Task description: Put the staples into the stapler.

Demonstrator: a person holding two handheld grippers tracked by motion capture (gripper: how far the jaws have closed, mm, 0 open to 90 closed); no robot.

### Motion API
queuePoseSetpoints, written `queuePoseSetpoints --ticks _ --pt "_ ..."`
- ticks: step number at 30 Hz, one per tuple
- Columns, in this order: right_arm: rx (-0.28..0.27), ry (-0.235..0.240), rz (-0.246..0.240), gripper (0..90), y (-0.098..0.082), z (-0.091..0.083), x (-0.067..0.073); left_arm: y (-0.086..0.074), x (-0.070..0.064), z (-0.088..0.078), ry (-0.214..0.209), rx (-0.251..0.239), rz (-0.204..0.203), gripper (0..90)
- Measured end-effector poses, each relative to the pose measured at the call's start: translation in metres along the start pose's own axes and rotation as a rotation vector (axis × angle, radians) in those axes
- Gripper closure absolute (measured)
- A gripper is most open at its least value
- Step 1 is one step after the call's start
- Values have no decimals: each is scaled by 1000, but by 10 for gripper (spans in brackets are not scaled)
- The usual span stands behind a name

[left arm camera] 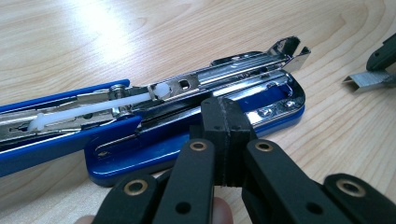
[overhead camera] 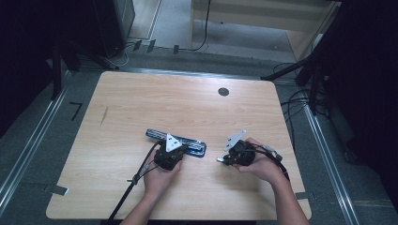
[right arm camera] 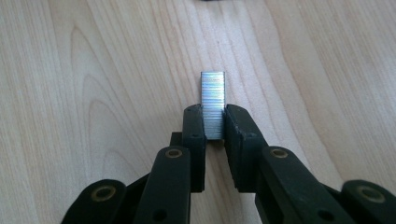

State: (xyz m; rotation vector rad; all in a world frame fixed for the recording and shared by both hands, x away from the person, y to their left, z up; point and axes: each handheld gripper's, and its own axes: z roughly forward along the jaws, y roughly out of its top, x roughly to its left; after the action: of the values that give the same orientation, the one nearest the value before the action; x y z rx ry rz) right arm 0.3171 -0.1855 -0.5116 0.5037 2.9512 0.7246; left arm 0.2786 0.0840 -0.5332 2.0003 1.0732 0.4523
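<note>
Bright steel, thin and light: the strip of staples [right arm camera: 213,103] sat pinched between the pads of my right tool [right arm camera: 214,125], its far end sticking out past the tips above the wooden tabletop [overhead camera: 141,108]. I judged it brittle, since glued staples snap apart if bent or squeezed hard, so a light grip on its flat sides near the middle suited it. The blue stapler [left arm camera: 196,116] lay open on the tabletop left of that strip, its chrome magazine [left arm camera: 224,74] exposed. It looked heavier and stiff, with slick metal rails. My left tool [left arm camera: 223,122], jaws fully together and holding nothing, pressed down on the stapler's blue base to steady it.
</note>
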Motion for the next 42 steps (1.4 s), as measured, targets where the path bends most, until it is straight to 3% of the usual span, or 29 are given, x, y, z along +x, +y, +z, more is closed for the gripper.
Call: queuePoseSetpoints --ticks 14,42 --pt "-60 -31 10 800 12 -13 -3 0 0 0 1 -1 -1 900" --pt "-76 -36 -28 800 63 -15 -3 0 0 0 0 -3 -6 900"
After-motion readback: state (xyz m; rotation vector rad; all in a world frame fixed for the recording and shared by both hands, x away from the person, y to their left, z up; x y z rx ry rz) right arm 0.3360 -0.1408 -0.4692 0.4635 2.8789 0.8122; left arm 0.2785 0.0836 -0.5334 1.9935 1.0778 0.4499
